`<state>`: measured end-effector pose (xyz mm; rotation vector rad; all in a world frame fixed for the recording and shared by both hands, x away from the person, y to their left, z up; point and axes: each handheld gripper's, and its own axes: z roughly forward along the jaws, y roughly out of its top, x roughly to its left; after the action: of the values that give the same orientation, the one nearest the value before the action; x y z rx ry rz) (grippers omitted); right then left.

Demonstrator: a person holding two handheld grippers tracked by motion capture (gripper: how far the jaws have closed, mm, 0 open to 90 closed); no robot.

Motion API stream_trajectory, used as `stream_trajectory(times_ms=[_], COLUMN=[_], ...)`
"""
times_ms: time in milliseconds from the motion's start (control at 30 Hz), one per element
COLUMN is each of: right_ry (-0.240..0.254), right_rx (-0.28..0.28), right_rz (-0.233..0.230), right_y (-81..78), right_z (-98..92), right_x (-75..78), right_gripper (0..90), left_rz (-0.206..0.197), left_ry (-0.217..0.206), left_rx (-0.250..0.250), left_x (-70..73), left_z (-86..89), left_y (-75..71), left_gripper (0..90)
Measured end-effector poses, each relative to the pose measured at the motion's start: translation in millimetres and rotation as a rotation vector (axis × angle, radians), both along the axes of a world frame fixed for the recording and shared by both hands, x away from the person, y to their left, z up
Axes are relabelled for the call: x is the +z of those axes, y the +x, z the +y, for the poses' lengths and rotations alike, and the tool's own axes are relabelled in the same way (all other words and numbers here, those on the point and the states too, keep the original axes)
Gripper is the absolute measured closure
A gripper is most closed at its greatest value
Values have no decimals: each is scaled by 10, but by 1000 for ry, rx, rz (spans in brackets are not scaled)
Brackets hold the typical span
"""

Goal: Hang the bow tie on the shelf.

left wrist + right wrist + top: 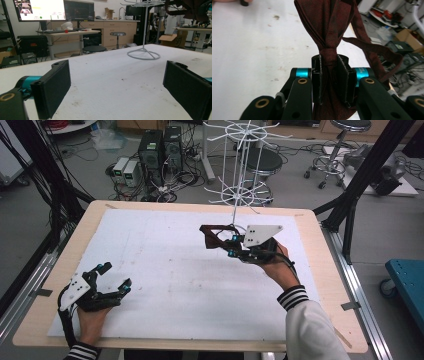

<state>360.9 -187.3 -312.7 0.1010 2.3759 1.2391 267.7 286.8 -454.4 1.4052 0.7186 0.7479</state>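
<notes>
A dark red bow tie [329, 27] is clamped at its knot between the jaws of my right gripper [329, 75], with a strap hanging off to one side. From the high view the right gripper [235, 244] holds the bow tie [214, 236] above the table's far middle, close to the foot of a white wire rack [240, 170]. My left gripper [115, 276] rests low at the near left of the white mat, jaws wide apart. Its two black pads [53, 87] frame bare mat, and the rack's round base [143, 54] stands farther off.
The white mat [165, 270] covers most of the wooden table [320, 245]. Beyond the far edge are computer towers [157, 150], stools [345, 140] and cables on the floor. A black frame post [365, 175] stands at the right, a blue cart [407, 280] beside the table.
</notes>
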Motion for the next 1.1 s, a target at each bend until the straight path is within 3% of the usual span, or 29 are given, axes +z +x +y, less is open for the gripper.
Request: stream_trajectory(times_ms=[133, 567, 1100], right_ry=[35, 97, 164], right_rx=[-15, -31, -49], right_rz=[-3, -108, -144], right_y=[-1, -106, -214], right_z=[-36, -60, -176], right_x=[-6, 94, 224], right_gripper=[758, 759, 759], left_rz=[0, 0, 0], left_ry=[0, -1, 5], left_rx=[0, 1, -1], left_x=[0, 0, 0], left_z=[0, -1, 0], left_y=[0, 1, -5], left_gripper=[81, 81, 81])
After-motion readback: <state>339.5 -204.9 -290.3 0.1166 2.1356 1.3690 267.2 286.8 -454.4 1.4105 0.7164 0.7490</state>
